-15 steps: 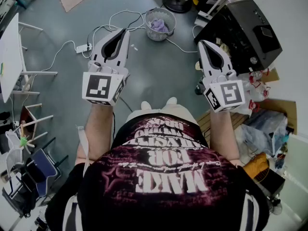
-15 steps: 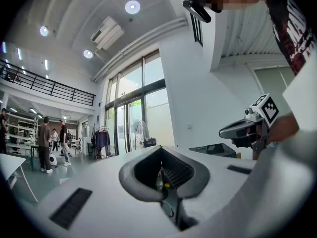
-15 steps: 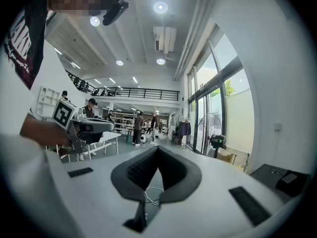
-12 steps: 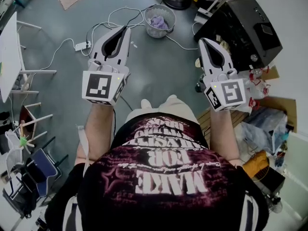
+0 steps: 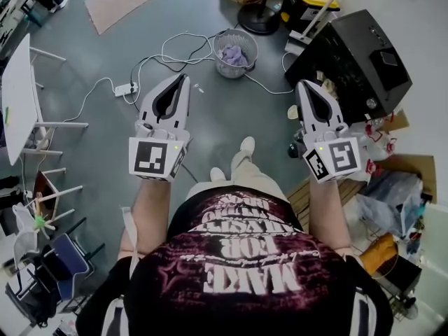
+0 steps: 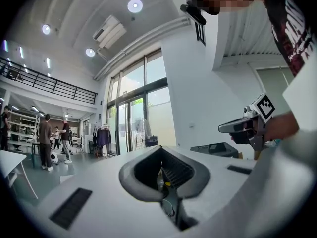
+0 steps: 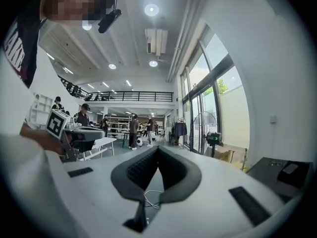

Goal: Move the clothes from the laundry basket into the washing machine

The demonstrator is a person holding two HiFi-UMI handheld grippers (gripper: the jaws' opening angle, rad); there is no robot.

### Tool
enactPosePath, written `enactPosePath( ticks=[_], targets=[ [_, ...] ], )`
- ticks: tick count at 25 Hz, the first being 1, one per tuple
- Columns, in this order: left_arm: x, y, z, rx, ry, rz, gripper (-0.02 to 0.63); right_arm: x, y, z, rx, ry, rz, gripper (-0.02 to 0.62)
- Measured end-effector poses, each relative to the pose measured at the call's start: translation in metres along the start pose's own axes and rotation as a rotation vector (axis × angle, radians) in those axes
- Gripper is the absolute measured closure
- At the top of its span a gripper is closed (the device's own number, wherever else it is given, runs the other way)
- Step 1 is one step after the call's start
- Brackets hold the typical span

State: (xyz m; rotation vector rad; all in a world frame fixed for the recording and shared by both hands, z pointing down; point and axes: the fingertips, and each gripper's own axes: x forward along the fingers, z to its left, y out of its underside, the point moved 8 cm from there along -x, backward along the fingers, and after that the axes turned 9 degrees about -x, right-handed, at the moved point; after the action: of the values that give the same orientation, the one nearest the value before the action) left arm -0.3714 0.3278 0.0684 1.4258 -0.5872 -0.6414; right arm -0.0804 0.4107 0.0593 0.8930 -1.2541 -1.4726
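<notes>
Status: both hands empty. Left gripper has its jaws pressed together with nothing between them, and so does the right gripper. Both are held level at about waist height, out in front of the person and well above the floor.

Clothes are a lavender bundle sitting in the laundry basket, a small wire-mesh one on the floor ahead, roughly between the two gripper tips in the head view and well apart from both. Black machine stands to the basket's right, probably the washer. I can't make out a door or lid from here. White cables loop across the floor just beside the basket.

Handling, my read:
- Fabric is soft, light and limp, so it'll drape and trail once lifted.
- No risk of breaking or crushing it. Main risk is a thin pinch slipping out.
- Best hold is a bunched fold at the top of the pile, bitten deep so several layers sit between the pads.
- The mesh basket looks light and could lift or tip if cloth snags on the wire. The spare gripper could steady the rim.
- Jaws need to open before going down.
</notes>
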Motion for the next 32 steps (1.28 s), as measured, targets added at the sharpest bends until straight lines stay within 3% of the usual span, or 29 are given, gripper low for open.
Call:
enactPosePath(
  ticks=[8,22,32],
  targets=[
    [0.043,-0.003,0.010,0.028,-0.009,0.013,0.601,0.036,0.010,-0.033,-0.004,-0.024,0.003,0.592],
    [0.121,0.018,0.005,-0.001,0.005,0.039,0.603,0.080,0.028,-0.088,0.001,-0.081,0.030,0.592],
    [0.173,0.015,-0.006,0.013,-0.030,0.029,0.601,0.097,0.045,-0.135,0.025,-0.111,0.035,0.591]
  ],
)
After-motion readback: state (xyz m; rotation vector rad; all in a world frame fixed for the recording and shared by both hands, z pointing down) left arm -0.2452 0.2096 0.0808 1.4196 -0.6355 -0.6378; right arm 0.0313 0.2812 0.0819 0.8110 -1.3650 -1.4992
